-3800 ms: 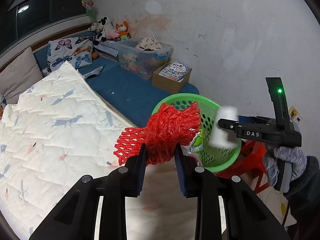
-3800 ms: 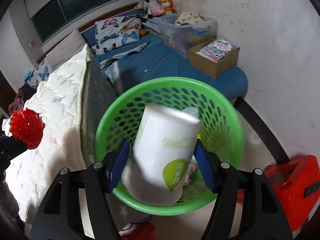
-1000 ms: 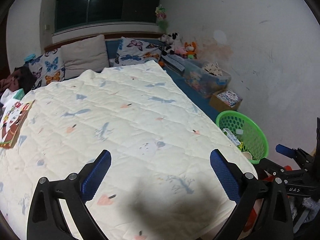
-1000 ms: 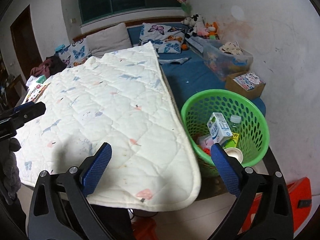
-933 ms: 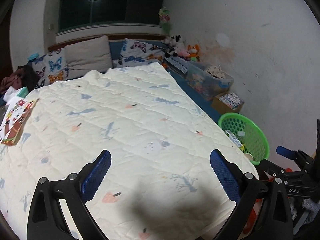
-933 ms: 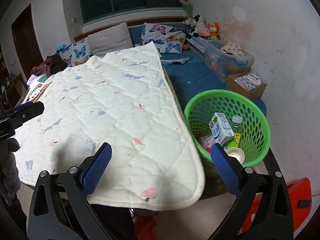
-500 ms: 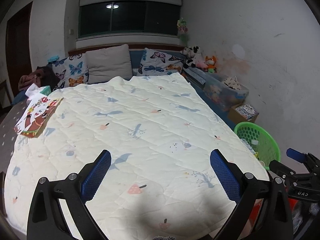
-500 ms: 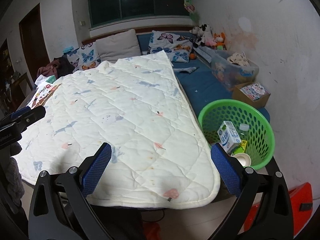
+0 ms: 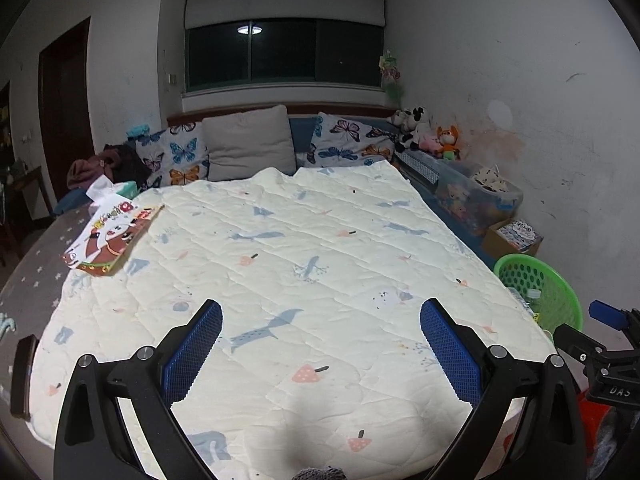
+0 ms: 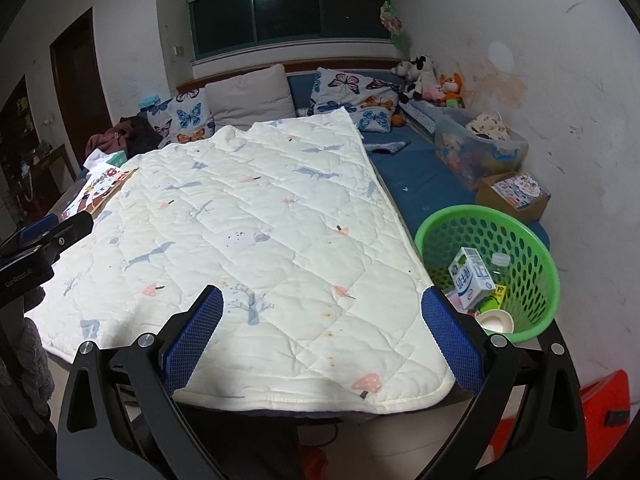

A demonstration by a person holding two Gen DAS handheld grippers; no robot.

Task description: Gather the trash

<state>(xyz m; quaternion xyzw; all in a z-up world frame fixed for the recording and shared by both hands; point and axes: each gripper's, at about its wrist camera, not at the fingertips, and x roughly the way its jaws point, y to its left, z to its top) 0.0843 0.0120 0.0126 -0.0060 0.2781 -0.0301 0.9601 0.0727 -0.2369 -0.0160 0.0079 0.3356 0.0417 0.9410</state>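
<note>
while both jaws gape empty, the left gripper [image 9: 320, 344] and right gripper [image 10: 322, 330] hover over the cream quilted blanket [image 10: 256, 232], round green perforated plastic basket [image 10: 536, 240] at three o'clock.

Bare quilt [image 9: 320, 240] ahead; green basket [image 10: 532, 240] at right edge

A quilt [image 9: 304, 272] is spread over the bed; a book [image 9: 112, 240] is seen at 10 o'clock, pillows [image 9: 248, 148] at 12.
</note>
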